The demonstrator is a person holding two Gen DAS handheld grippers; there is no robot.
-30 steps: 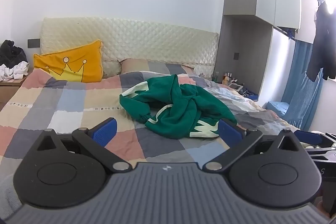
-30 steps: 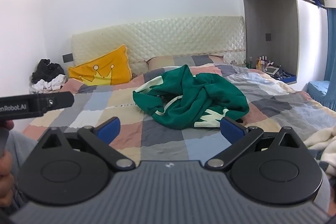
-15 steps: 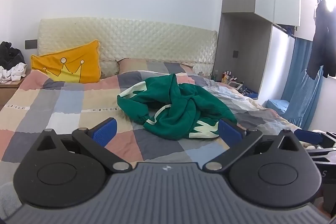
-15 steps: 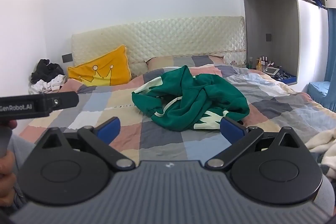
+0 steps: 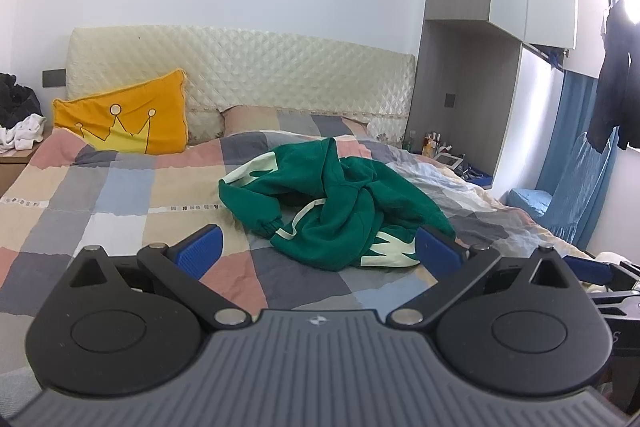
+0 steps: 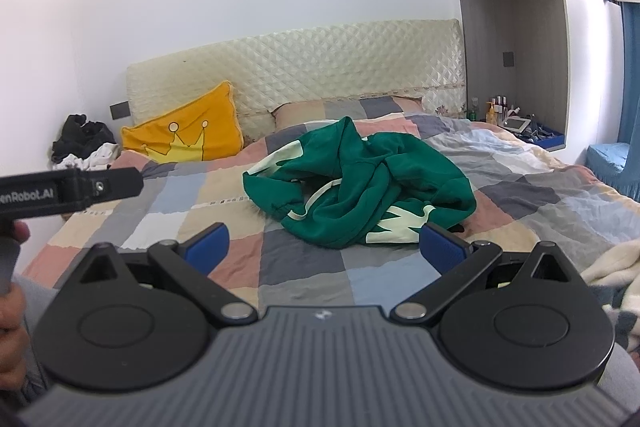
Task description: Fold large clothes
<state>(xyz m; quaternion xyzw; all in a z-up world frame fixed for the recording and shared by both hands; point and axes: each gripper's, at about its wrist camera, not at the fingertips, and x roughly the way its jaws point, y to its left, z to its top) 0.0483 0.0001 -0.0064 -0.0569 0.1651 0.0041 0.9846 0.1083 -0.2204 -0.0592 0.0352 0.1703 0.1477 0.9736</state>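
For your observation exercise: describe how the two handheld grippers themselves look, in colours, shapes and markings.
Both look alike. The left gripper and right gripper each have two blue ribbed fingers on black linkage arms with silver pivot pins, two rounded black housings and a ridged grey body bearing a small logo. Seen sideways from the right wrist view, the left gripper carries white lettering.

Green hooded sweatshirt, crumpled in a loose heap near the middle of a bed with a patchwork cover. Unfolded, twisted over itself, one ribbed cuff turned toward the near left. Pale cream patches at the far left edge and along the near right hem; a pale drawstring looped across the front. Resting flat on the cover, touched by nothing.
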